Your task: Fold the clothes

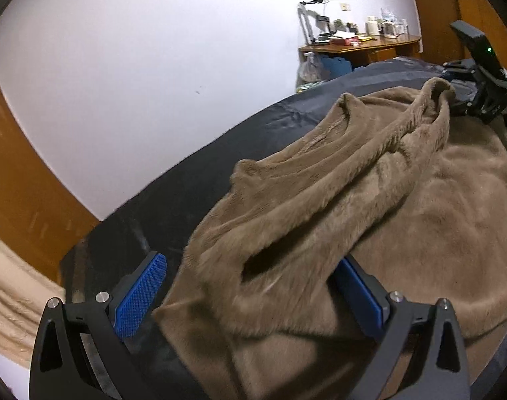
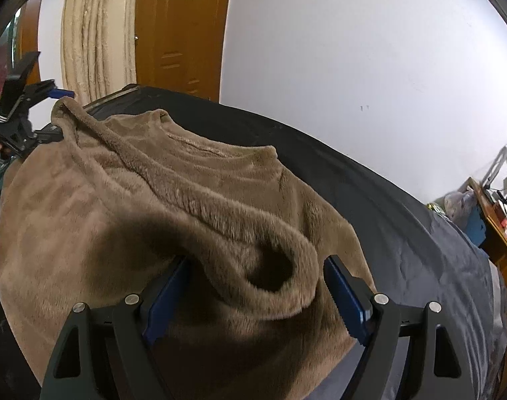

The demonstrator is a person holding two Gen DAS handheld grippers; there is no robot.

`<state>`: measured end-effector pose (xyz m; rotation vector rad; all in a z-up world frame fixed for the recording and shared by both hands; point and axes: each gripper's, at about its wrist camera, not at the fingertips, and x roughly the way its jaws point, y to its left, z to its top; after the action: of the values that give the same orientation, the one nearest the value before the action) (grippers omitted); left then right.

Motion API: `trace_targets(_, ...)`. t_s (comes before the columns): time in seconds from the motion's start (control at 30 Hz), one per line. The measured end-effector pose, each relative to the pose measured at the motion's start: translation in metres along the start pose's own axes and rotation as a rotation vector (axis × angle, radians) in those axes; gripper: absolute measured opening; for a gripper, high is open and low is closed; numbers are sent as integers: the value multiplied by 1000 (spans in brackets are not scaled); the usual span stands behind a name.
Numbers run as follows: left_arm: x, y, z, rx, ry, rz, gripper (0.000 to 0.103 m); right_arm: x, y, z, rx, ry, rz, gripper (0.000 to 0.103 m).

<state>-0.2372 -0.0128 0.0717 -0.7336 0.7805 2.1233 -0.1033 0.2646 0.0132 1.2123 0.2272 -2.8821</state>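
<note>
Dark bedcover point(image 1: 193, 180) runs bare along the white wall point(image 1: 146, 66) on the far side, giving you room there. Your left gripper point(image 1: 250, 286) and right gripper point(image 2: 256, 290) stand wide, each straddling a cuff of the brown fleece sweater point(image 2: 86, 206) (pads not pressing).

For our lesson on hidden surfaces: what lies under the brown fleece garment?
Under the brown fleece garment a dark sheet shows around its edges, spread over a bed. What lies beneath the garment's middle, or within its folds, is covered and cannot be seen.
</note>
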Motion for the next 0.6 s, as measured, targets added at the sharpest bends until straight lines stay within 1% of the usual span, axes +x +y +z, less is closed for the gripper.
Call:
trace_targets(0.07,5,1,3,-14,1,-37,100,6,-2,2,21,6,44,84)
trace_targets(0.1,6,1,3,-23,-1,-47,96,9,-3,2,28,7,55,81)
trace_targets(0.13,7,3,3,-35,1,-56,92,11,-4,2,45,10,68,75)
trace_targets(0.17,8,4,3,-51,9,-69,82,12,-5,1,62,13,81,59)
trace_targets(0.2,9,6,3,-77,18,-80,70,14,-7,0,80,17,94,45)
trace_targets(0.23,7,9,2,-113,23,-85,64,15,-8,0,98,20,107,39)
trace_targets(0.27,7,15,2,-153,25,-89,47,14,-10,-1,122,15,121,31)
trace_targets(0.3,6,21,2,-193,25,-96,33,10,-11,-1,140,4,126,28)
trace_targets(0.4,-3,40,1,-333,-10,-165,23,-4,-13,-1,192,-34,134,23)
trace_targets(0.47,-13,47,4,-376,-48,-183,20,-19,-14,3,221,-77,122,22)
trace_targets(0.57,-15,42,12,-359,-67,-184,20,-38,-10,14,216,-125,98,22)
trace_targets(0.6,-13,40,12,-342,-58,-173,22,-43,-9,18,208,-137,92,22)
